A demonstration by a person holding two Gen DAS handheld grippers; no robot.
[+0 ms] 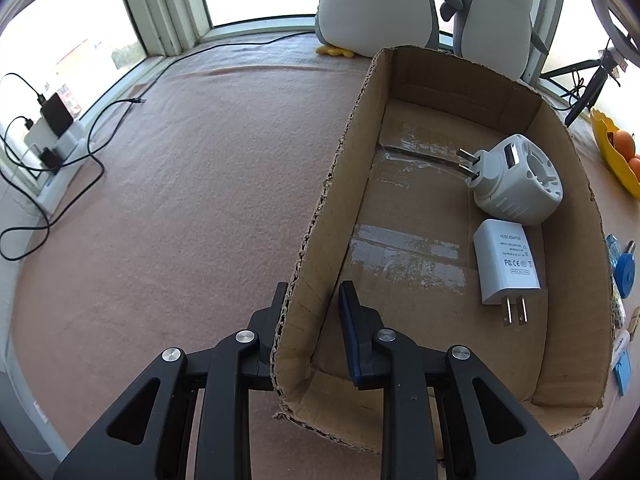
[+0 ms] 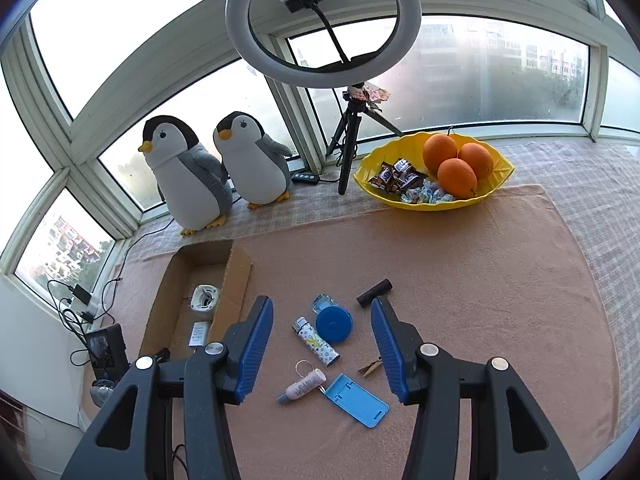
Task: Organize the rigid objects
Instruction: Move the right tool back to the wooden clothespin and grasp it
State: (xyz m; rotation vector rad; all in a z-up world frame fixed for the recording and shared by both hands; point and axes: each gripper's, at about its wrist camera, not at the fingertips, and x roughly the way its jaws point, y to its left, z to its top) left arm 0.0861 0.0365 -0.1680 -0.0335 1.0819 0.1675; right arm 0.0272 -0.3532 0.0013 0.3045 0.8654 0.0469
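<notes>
- Left wrist view: my left gripper (image 1: 310, 294) is clamped on the near left wall of the cardboard box (image 1: 344, 152), one finger outside, one inside.
- Box sits on the pink cloth (image 1: 180, 200) covering the table; open top.
- Inside the box: round white travel adapter (image 1: 516, 180) toward the far right, prongs pointing left; flat white AC/DC adapter (image 1: 506, 266) just nearer, prongs toward me. The two look close, maybe touching, can't tell.
- Two plush penguins (image 1: 376, 4) behind the box at the window; black cables and chargers (image 1: 56, 128) far left.
- Right wrist view: my right gripper (image 2: 322, 334) has its jaws apart, nothing between the pads, hovering over the loose items.
- On the cloth below it: blue round tape measure (image 2: 334, 325), patterned lighter (image 2: 316, 343), small pink tube with key ring (image 2: 304, 387), blue rectangular case (image 2: 356, 400), black cylinder (image 2: 375, 287), wooden clothespin (image 2: 370, 368) partly behind the right finger.
- Box is to the left of this cluster, well apart from the yellow fruit bowl (image 2: 372, 162) with oranges (image 2: 458, 160) and candy.
- Ring light (image 2: 322, 20) on a tripod at the back.
</notes>
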